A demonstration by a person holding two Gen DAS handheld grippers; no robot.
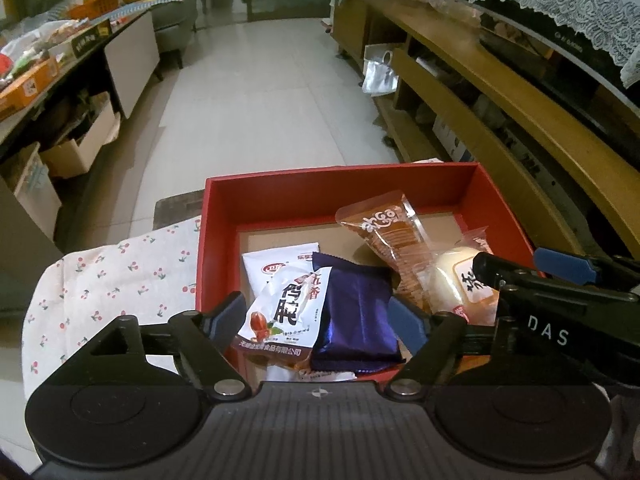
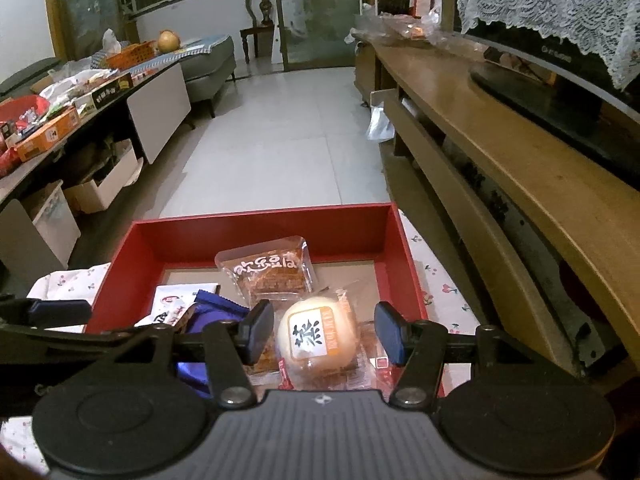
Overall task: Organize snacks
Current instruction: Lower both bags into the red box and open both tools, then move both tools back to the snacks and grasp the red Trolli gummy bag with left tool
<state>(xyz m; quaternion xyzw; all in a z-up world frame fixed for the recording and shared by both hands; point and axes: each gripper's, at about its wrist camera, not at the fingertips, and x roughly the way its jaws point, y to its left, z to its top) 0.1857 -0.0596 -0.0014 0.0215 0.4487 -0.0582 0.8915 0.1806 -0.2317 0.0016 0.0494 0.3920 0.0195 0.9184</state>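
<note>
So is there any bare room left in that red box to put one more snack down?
Yes. The red box has bare brown floor along its far wall, behind the cracker pack, and in the far right corner beside the round bun. The near half is crowded: the bun, purple packet and white date packet overlap there, under both open tools.

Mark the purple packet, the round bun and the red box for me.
purple packet (image 1: pixel 354 312), left wrist view, middle of its foil face.
round bun (image 2: pixel 318 338), right wrist view, on its label.
red box (image 2: pixel 264 232), right wrist view, inside of far wall.
</note>
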